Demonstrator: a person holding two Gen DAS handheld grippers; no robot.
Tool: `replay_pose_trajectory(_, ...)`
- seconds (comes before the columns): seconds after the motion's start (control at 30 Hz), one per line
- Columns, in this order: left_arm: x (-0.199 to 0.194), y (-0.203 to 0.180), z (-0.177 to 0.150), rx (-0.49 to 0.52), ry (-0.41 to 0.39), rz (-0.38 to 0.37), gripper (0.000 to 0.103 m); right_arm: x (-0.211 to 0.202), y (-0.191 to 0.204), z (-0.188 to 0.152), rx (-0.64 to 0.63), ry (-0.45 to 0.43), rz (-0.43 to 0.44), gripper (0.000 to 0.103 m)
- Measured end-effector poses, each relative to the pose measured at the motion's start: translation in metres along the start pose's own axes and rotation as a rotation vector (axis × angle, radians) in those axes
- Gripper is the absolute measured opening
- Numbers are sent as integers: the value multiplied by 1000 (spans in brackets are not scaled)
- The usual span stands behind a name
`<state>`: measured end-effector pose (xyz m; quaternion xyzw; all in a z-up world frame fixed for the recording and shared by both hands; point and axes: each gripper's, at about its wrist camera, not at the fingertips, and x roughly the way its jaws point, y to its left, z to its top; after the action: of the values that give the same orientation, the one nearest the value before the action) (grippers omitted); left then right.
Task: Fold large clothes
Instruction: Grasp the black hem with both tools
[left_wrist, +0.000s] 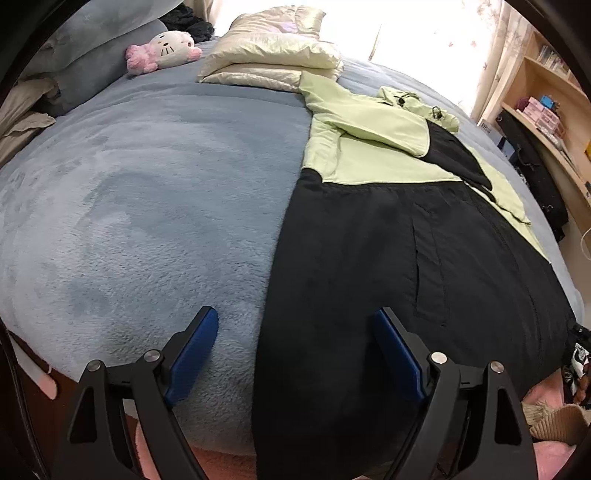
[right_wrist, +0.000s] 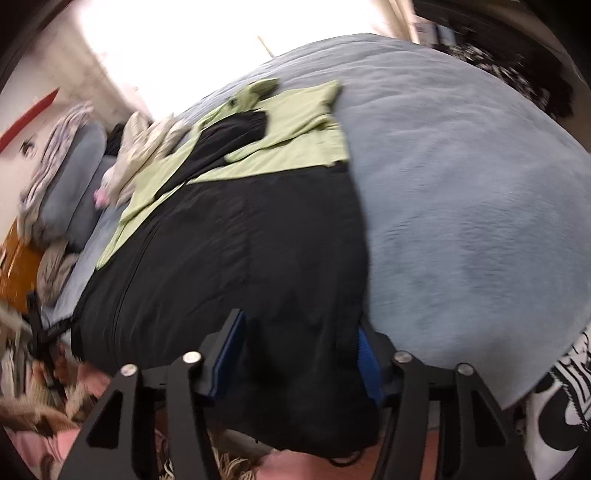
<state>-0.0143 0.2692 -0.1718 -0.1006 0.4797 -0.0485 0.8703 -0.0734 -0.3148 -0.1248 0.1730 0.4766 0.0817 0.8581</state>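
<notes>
- Jacket (left_wrist: 388, 258), black and green, lies spread on the bed (left_wrist: 147, 203), sleeves folded in, hem at six o'clock.
- Left gripper (left_wrist: 295, 350): jaws open, straddling the hem's side edge, nothing pinched.
- Right gripper (right_wrist: 299, 354): jaws around hem cloth; grip unclear.
- Step, likely: taking hem corners. Next: clamp both, carry toward twelve o'clock.

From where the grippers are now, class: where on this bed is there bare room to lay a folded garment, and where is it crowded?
Free: the blue blanket between the black-and-green jacket and the pillows, and the stretch on the jacket's other side. Crowded: the far end, with the cream jacket and plush toy.
</notes>
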Motion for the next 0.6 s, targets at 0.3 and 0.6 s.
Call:
replay_pose_trajectory(0.3,4,-3,-3,21,-21,-4,57,11,0,-2,8,-12,59,11)
replay_pose_trajectory(0.6,-4,-21,5,-71,26,-47,4,0,12,2,11,-41,44,5)
